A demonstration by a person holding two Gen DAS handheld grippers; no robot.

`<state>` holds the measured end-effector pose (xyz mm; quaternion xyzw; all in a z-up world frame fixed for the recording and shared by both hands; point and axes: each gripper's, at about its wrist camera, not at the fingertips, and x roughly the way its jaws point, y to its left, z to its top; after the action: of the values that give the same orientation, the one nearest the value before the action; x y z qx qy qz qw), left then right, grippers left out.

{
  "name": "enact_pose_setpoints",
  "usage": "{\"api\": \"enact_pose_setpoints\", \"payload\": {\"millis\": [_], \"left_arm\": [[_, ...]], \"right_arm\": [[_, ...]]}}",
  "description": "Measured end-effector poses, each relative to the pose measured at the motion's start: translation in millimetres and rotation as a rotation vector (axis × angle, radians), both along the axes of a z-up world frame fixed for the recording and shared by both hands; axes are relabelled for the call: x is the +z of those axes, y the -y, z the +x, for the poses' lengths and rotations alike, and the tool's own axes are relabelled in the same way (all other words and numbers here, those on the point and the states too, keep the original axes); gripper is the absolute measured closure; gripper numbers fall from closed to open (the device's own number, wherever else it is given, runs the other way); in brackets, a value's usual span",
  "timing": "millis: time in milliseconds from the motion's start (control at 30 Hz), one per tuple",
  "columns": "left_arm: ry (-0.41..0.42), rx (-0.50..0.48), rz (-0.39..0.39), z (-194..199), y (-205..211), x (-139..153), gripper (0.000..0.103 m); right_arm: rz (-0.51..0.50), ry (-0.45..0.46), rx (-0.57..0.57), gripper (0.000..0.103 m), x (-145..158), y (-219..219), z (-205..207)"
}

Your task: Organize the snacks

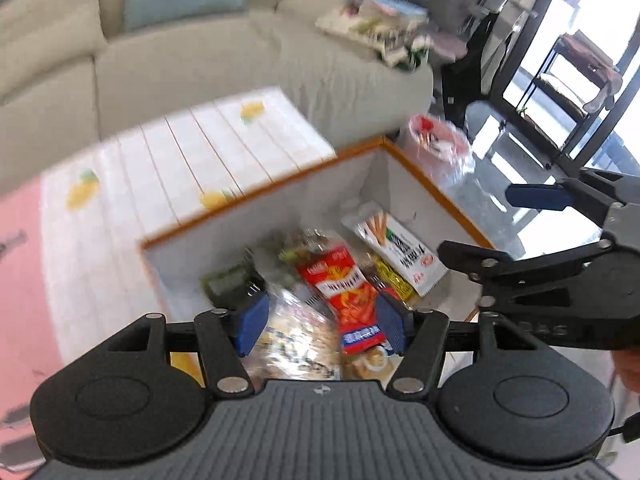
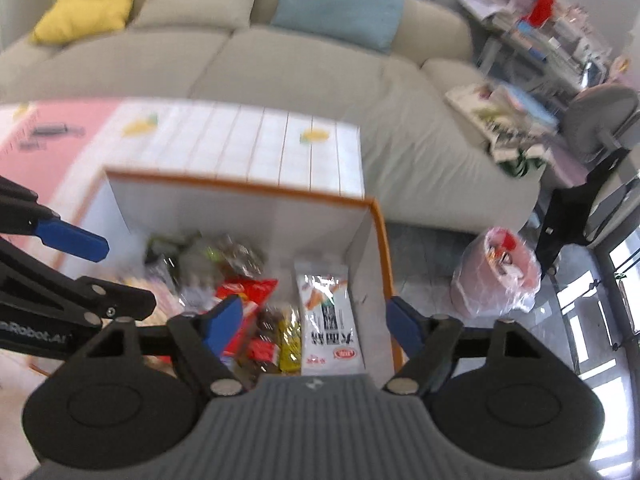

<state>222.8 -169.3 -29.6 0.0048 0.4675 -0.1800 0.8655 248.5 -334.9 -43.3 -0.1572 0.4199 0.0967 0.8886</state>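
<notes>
A white box with an orange rim [image 1: 280, 184] [image 2: 240, 186] stands on the table and holds several snack packets. A red packet [image 1: 348, 284] [image 2: 244, 292], a white stick-biscuit packet [image 1: 396, 248] [image 2: 328, 316], a yellow packet [image 2: 290, 340] and a dark green packet [image 1: 228, 280] lie inside. My left gripper [image 1: 322, 324] is open above the box, with nothing between its blue pads. My right gripper [image 2: 316, 320] is open and empty above the box's right side. Each gripper shows in the other's view.
The table has a white lemon-print cloth [image 1: 180, 152] [image 2: 256, 140] with a pink area at the left. A beige sofa [image 2: 280, 60] stands behind it. A pink plastic bag [image 2: 500, 276] [image 1: 436, 144] sits on the floor at the right, near a chair.
</notes>
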Motion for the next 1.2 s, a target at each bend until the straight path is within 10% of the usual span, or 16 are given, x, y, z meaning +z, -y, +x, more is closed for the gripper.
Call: {"api": "enact_pose_setpoints", "payload": {"millis": [367, 733, 1200], "left_arm": [[0.349, 0.041, 0.038, -91.5, -58.6, 69.8, 0.031], [0.636, 0.12, 0.146, -194.3, -104.2, 81.4, 0.016], [0.463, 0.281, 0.154, -215.2, -141.0, 17.9, 0.014]], "right_arm": [[0.152, 0.229, -0.095, 0.012, 73.5, -37.3, -104.1], [0.279, 0.373, -0.208, 0.007, 67.0, -91.6, -216.9], [0.276, 0.395, -0.235, 0.003, 26.0, -147.5, -266.8]]}}
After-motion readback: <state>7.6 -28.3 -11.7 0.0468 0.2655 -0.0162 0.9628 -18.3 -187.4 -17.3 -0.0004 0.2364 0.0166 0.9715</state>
